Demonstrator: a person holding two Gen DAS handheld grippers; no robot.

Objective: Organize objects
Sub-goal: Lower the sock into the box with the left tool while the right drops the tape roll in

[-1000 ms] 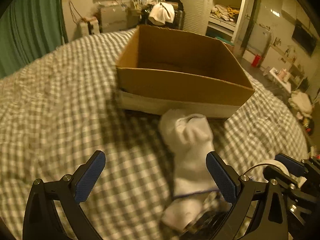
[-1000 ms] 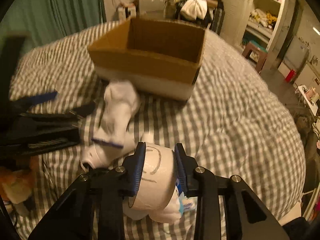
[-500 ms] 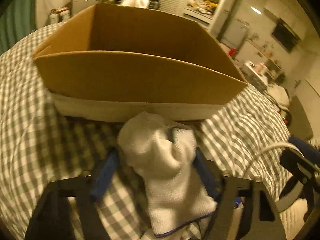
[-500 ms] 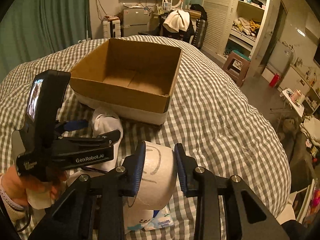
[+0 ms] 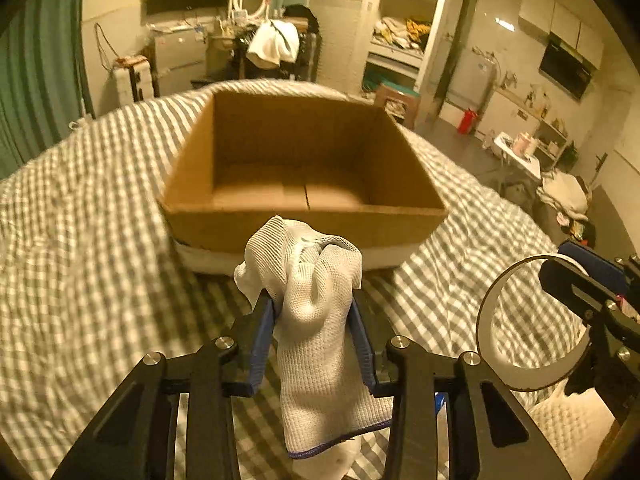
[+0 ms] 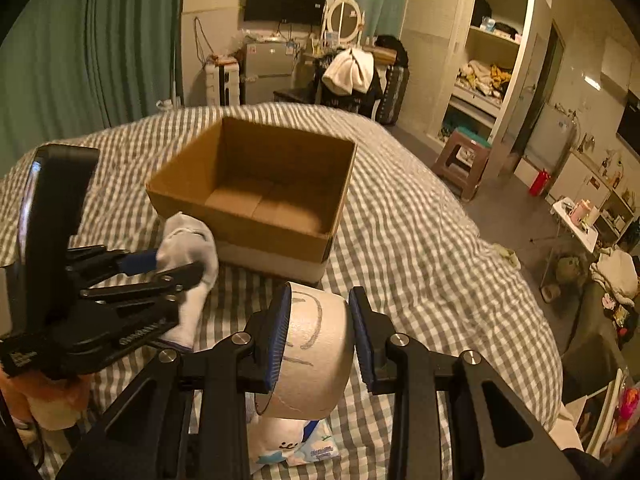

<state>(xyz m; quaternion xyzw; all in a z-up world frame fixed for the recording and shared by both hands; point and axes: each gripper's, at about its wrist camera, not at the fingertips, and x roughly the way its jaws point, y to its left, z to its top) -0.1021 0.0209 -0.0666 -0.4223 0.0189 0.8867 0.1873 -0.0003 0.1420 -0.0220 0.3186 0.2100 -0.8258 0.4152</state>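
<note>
Near the empty cardboard box (image 5: 304,184): left gripper (image 5: 316,332), now lifting clamped white sock (image 5: 320,312); right gripper (image 6: 320,332) gripping tape roll (image 6: 316,352), both heading boxward.

The sock (image 5: 316,320) was white knitted cloth, its ribbed weave plain to see, edged with a dark hem. The box (image 5: 304,184) was matt brown cardboard. The tape roll (image 6: 312,344) looked like smooth, pale paper. The bedcover (image 6: 420,248) was soft checked fabric. Gripper fingers (image 5: 262,336) were matt black plastic with ridged blue pads and shiny metal bolts.
</note>
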